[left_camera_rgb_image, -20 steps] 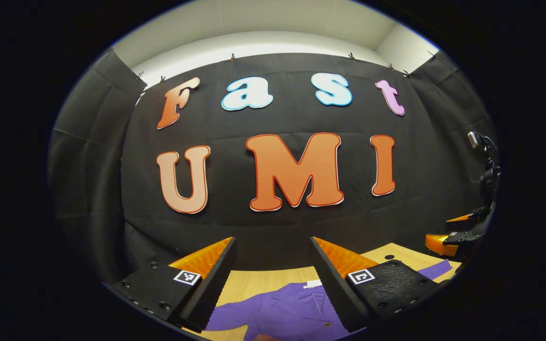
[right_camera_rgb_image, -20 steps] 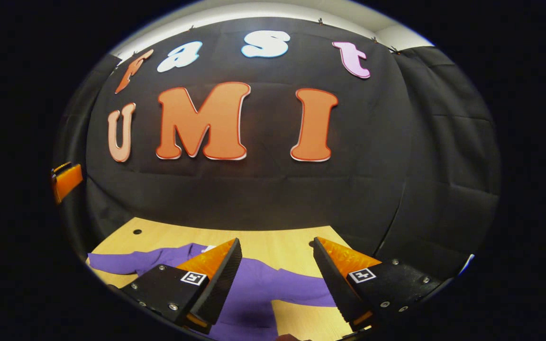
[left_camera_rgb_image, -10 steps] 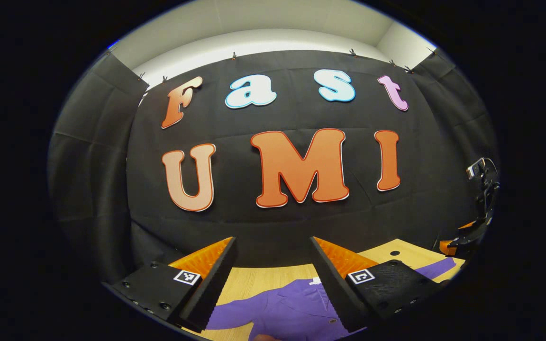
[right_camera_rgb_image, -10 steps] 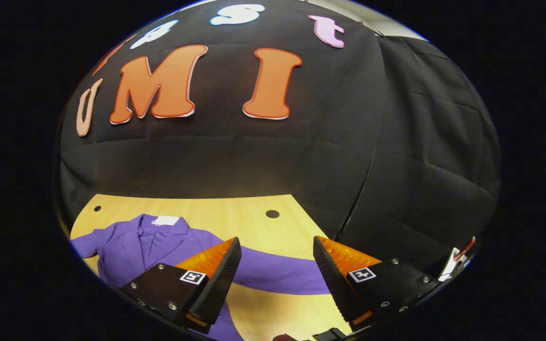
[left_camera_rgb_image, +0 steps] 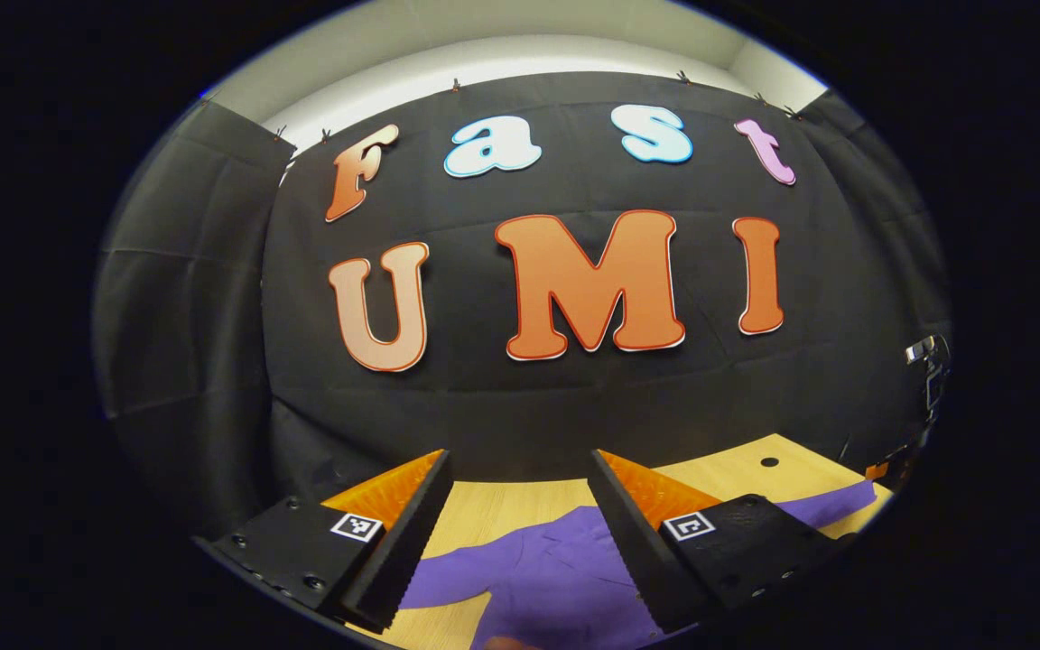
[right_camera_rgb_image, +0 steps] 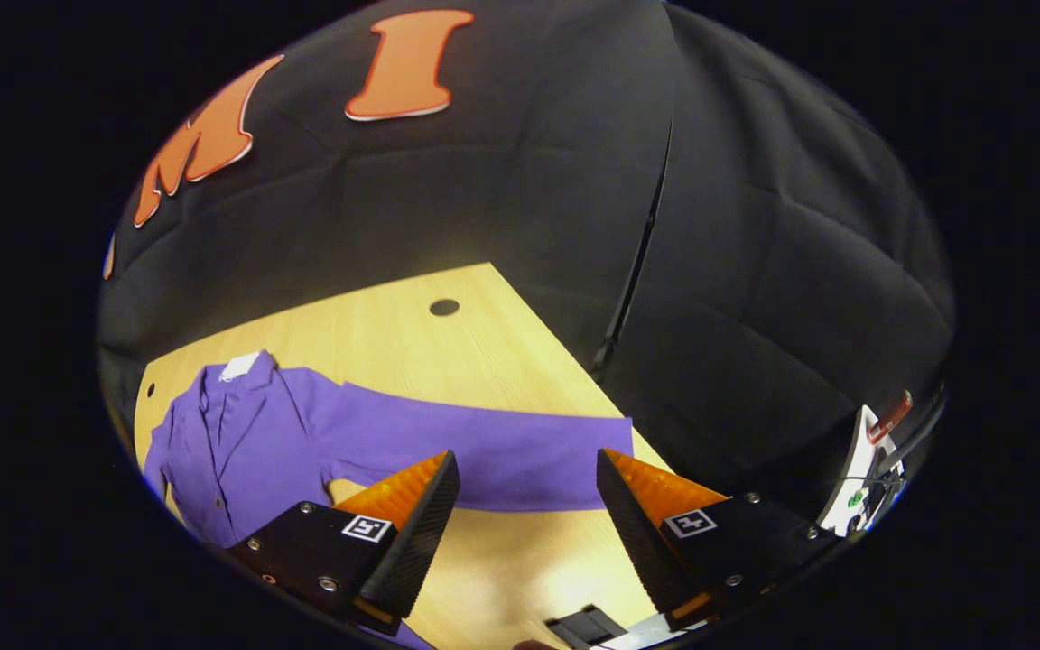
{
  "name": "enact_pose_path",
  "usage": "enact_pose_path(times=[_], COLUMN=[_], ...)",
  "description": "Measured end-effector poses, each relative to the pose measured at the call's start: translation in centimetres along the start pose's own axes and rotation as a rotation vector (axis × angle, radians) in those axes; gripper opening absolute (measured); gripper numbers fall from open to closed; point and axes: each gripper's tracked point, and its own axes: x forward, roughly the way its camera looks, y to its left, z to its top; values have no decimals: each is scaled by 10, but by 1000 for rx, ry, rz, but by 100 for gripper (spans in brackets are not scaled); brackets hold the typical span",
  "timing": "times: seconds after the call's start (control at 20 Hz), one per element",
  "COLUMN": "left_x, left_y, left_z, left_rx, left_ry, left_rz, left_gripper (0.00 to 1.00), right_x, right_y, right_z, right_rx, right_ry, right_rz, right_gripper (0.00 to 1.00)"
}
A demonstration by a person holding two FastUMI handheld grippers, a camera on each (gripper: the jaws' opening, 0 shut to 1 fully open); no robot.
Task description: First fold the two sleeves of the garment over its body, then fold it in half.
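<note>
A purple long-sleeved shirt (right_camera_rgb_image: 249, 442) lies flat on the light wooden table (right_camera_rgb_image: 430, 352), collar with a white tag toward the back wall. One sleeve (right_camera_rgb_image: 502, 451) stretches out sideways to the table's right edge. My right gripper (right_camera_rgb_image: 524, 506) hovers open above that sleeve, near its cuff end, holding nothing. In the left gripper view the shirt (left_camera_rgb_image: 538, 578) lies below and between the fingers of my left gripper (left_camera_rgb_image: 520, 515), which is open and held above the cloth. The other sleeve (left_camera_rgb_image: 831, 506) reaches to the right there.
Black cloth walls close in the table at the back and right. Round holes (right_camera_rgb_image: 444, 307) sit in the tabletop near its far edge. White equipment with a red part (right_camera_rgb_image: 872, 451) stands at the right past the table edge. A small dark part (right_camera_rgb_image: 588, 625) lies at the near edge.
My right gripper has tipped downward and swung right, bringing the outstretched sleeve between its fingers. My left gripper has tilted down slightly. The shirt has not moved.
</note>
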Motion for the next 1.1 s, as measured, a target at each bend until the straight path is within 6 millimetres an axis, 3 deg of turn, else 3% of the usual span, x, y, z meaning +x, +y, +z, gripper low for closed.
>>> enact_pose_path(times=[0.25, 0.4, 0.6, 1.1], left_x=[-6, -12, -19, -30], left_y=[-19, -30, -34, -63], left_z=[-10, -15, -16, -26], left_rx=[46, 72, 88, 146], left_ry=[23, 38, 57, 99], left_rz=[2, -1, 14, 3], left_gripper=[97, 98, 98, 98], right_x=[35, 55, 75, 114], right_y=[-29, -33, -57, -76], right_z=[-24, -33, -55, -70], right_rx=[-25, -12, 2, 129], right_ry=[153, 213, 361, 558], right_rz=[5, 19, 5, 58], right_gripper=[94, 94, 95, 94])
